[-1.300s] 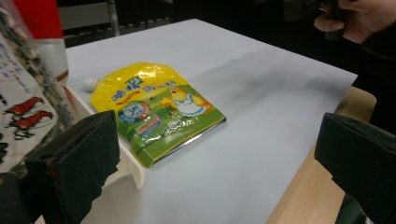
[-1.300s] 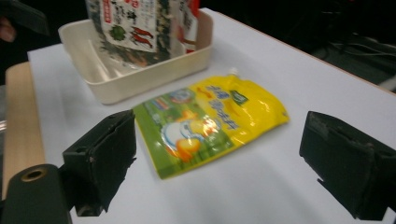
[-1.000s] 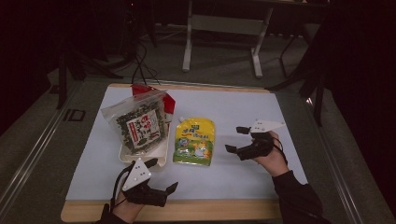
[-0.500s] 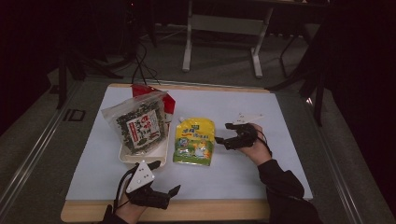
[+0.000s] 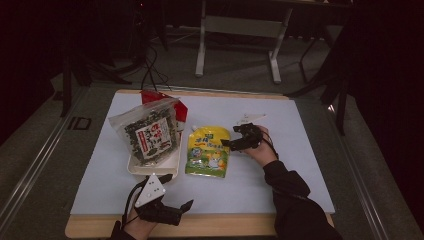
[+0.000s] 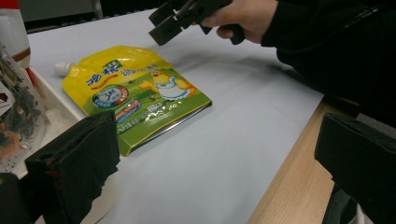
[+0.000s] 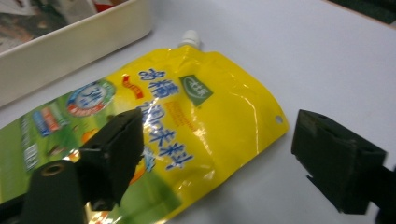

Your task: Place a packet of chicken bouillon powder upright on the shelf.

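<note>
Yellow spouted pouch (image 5: pixel 208 151) lies flat on the table beside the white tray (image 5: pixel 150 169). My right gripper (image 5: pixel 231 143) hovers open over its top corner; the slick film could slip. My left gripper (image 5: pixel 184 207) waits open.

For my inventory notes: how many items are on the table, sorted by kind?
Spouted pouches: 1, the yellow pouch
Clear seaweed bags: 1
Red-and-white packs: 1
White trays: 1
Total: 4

Room dim, bg nearly black; table (image 5: pixel 300 170) lit from above. Glare on yellow pouch (image 7: pixel 205 116). Near jaws blurred in both gripper views.
</note>
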`<state>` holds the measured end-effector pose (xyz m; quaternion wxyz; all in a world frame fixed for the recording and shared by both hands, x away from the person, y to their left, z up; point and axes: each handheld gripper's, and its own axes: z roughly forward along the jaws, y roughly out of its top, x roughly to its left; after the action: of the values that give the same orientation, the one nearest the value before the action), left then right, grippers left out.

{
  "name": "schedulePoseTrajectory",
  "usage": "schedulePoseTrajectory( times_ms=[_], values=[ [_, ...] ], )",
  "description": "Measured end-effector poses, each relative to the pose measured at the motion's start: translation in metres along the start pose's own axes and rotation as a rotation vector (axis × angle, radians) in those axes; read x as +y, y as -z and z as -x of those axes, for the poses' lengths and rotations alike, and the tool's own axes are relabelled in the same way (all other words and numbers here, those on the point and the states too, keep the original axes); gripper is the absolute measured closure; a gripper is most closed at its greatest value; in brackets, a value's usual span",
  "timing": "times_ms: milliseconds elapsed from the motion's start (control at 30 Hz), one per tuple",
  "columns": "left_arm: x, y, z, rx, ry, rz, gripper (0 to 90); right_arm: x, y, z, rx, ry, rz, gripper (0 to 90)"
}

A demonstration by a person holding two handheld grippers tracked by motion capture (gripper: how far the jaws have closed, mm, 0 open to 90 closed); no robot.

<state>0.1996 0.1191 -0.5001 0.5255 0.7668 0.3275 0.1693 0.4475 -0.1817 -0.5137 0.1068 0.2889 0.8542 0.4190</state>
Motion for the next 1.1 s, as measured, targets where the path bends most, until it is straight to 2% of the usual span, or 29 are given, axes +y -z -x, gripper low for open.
schedulePoseTrajectory(
  times_ms=[33, 233, 267, 467, 533, 633, 733, 933, 1033, 1100],
  values=[
    [0.000, 0.000, 0.000, 0.000, -0.002, 0.001, 1.3, 0.000, -0.007, 0.005, -0.008, -0.016, -0.009, 15.5],
    [-0.001, 0.001, 0.001, 0.001, -0.012, -0.005, 1.3, -0.002, -0.024, 0.017, -0.019, -0.047, -0.039, 13.1],
    [-0.001, 0.001, 0.001, 0.000, -0.011, -0.007, 1.3, -0.002, -0.027, 0.017, -0.007, -0.052, -0.044, 12.6],
    [-0.001, 0.001, 0.001, -0.002, -0.009, -0.008, 1.3, -0.002, -0.042, 0.020, -0.018, -0.047, -0.073, 10.2],
    [-0.002, 0.000, 0.000, -0.004, -0.005, -0.010, 1.3, -0.003, -0.048, 0.021, -0.045, -0.039, -0.089, 10.1],
    [-0.003, -0.001, 0.001, -0.007, -0.004, -0.019, 1.3, -0.004, -0.055, 0.025, -0.044, -0.034, -0.109, 8.9],
    [-0.003, -0.001, 0.001, -0.008, -0.004, -0.023, 1.3, -0.003, -0.058, 0.023, -0.057, 0.014, -0.133, 8.7],
    [-0.004, -0.002, 0.001, -0.012, -0.004, -0.026, 1.3, -0.003, -0.059, 0.022, -0.057, 0.017, -0.135, 8.9],
    [-0.004, -0.002, 0.002, -0.013, -0.009, -0.024, 1.3, -0.002, -0.058, 0.020, -0.056, 0.022, -0.141, 13.5],
    [-0.004, -0.002, 0.002, -0.014, -0.010, -0.026, 1.3, -0.001, -0.057, 0.019, -0.046, 0.030, -0.142, 20.4]
  ],
)
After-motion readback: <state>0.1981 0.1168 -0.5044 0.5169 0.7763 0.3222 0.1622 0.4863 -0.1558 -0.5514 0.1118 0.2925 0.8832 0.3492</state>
